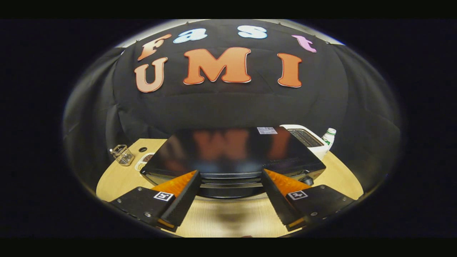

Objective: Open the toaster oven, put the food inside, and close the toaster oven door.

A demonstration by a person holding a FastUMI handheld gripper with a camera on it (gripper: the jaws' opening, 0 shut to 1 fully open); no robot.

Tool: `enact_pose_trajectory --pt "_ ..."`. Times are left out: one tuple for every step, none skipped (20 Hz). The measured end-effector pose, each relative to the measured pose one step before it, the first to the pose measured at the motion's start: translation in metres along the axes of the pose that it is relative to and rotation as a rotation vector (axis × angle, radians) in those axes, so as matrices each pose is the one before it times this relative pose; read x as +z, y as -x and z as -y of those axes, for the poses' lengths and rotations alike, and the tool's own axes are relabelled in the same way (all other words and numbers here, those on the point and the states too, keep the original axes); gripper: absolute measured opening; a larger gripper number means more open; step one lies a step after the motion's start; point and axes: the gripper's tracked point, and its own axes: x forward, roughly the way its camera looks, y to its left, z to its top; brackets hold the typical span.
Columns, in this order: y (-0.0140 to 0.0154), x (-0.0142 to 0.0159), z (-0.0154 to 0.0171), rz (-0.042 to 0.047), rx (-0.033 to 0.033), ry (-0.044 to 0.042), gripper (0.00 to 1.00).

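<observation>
Toaster oven (232,153) sits right in front of us on the wooden counter (221,217), just ahead of our fingers (230,178), which are spread apart with nothing in them. Door looks shut to us, so we'd say nothing's done yet: opening, loading, closing all left. Off to the sides we've got a wire basket (122,154), a white toaster (307,139) and a bottle (329,137).

Black cloth wall (228,103), light wood table (228,217)
</observation>
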Motion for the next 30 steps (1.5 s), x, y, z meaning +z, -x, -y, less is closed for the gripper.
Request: enact_pose_trajectory --pt "0.00314 -0.00301 -0.00025 -0.00527 0.00111 0.00524 1.00" --pt "0.00612 -0.00290 0.00067 -0.00029 0.00169 -0.00248 1.00" --pt "0.00530 -0.00301 0.00112 -0.00268 0.00002 -0.00399 1.00" --pt "0.00462 -0.00456 0.00039 -0.00414 -0.00077 0.00140 1.00" --pt "0.00473 -0.00625 0.00035 -0.00554 -0.00335 0.00212 1.00" --pt "0.00531 -0.01215 0.00186 -0.01626 -0.00203 -0.00073 1.00" --pt "0.00427 -0.01506 0.00187 -0.02628 -0.00408 -0.00098 1.00" --pt "0.00334 -0.01712 0.00092 -0.02541 -0.00854 0.00233 1.00" --pt "0.00148 -0.01387 0.00101 -0.02019 -0.00188 0.00136 1.00" --pt "0.00354 -0.01461 -0.00007 -0.01778 -0.00320 -0.00292 1.00" --pt "0.00297 -0.01259 0.00072 -0.01721 -0.00129 0.00051 1.00" --pt "0.00173 -0.01097 0.00035 -0.00446 -0.00155 -0.00559 1.00" --pt "0.00253 -0.00671 -0.00047 -0.00358 -0.00021 -0.00650 1.00" --pt "0.00115 -0.00797 0.00075 -0.00316 0.00176 -0.00721 1.00" --pt "0.00151 -0.00547 0.00022 -0.00336 -0.00170 -0.00633 1.00" --pt "-0.00009 -0.00530 -0.00034 -0.00712 0.00071 -0.00336 1.00" --pt "0.00095 -0.00462 0.00057 -0.00580 -0.00085 0.00012 1.00" --pt "0.00118 -0.00442 0.00000 -0.00467 -0.00119 0.00191 1.00" --pt "-0.00012 -0.00321 0.00033 -0.00490 -0.00152 0.00228 1.00" --pt "-0.00081 -0.00472 0.00035 -0.00776 -0.00145 0.00146 1.00" --pt "-0.00137 -0.00420 0.00074 -0.01146 -0.00301 0.00183 1.00" --pt "-0.00100 -0.00596 0.00091 -0.01202 -0.00200 -0.00011 1.00" --pt "-0.00239 -0.00587 0.00086 -0.01570 -0.00515 0.00160 1.00" --pt "-0.00152 -0.00772 0.00125 -0.02087 -0.00700 0.00249 1.00" --pt "-0.00264 -0.00598 0.00108 -0.01252 -0.00436 0.00330 1.00" --pt "-0.00307 -0.00526 0.00104 -0.01286 -0.00230 -0.00307 1.00" --pt "-0.00093 -0.00320 0.00070 -0.00938 -0.00212 -0.00451 1.00" --pt "-0.00082 -0.00074 0.00108 0.00602 -0.00366 -0.00220 1.00" --pt "-0.00202 0.00177 -0.00141 0.00837 -0.00026 0.00201 1.00" --pt "-0.00111 -0.00111 -0.00136 -0.00733 0.00218 0.00249 1.00"
